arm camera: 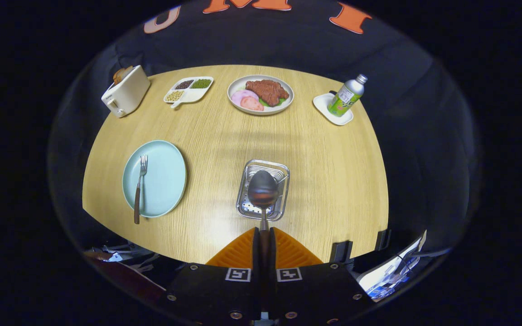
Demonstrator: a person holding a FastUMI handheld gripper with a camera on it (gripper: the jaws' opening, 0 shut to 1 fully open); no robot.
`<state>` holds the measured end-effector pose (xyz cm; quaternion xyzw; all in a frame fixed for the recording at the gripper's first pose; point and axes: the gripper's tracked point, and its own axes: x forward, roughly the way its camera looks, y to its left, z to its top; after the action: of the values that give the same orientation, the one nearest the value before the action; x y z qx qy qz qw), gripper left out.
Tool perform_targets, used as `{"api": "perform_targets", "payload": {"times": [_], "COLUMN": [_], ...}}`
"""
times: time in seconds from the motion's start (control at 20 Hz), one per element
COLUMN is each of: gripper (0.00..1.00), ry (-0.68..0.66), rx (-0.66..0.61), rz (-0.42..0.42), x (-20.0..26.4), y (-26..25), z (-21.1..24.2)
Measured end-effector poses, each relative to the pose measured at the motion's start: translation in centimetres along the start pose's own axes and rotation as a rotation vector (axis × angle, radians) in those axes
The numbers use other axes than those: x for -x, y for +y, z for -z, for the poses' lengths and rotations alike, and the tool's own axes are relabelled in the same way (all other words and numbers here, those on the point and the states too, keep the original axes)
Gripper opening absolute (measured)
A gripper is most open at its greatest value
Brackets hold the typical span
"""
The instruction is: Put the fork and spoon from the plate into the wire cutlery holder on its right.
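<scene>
**Over the holder: spoon pinched tight**

Near the table's [224,136] front edge, the gripper [264,237] is clamped right down on the spoon [263,190] handle, fingers nearly together with just the handle between them. Spoon bowl hangs over the wire cutlery holder [283,190]. Fork [139,188] is lying on the blue plate [163,176] toward the left edge, handle poking past the rim.

A staged dining setup inside a recording booth: a round wooden table [224,136] backed by black cloth, laid like a home meal with a toaster [126,91], a divided snack tray [189,89], a plate of meat [260,94] and a drink bottle [346,95].
</scene>
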<state>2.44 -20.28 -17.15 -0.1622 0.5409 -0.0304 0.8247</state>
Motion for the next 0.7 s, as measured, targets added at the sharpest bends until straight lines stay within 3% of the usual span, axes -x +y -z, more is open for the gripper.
{"api": "perform_targets", "payload": {"times": [0.35, 0.7], "gripper": [0.06, 0.09], "ry": [0.164, 0.216], "rx": [-0.01, -0.031], "rz": [-0.002, 0.015], "x": [-2.8, -4.6], "y": [0.1, 0.2], "z": [-0.1, -1.1]}}
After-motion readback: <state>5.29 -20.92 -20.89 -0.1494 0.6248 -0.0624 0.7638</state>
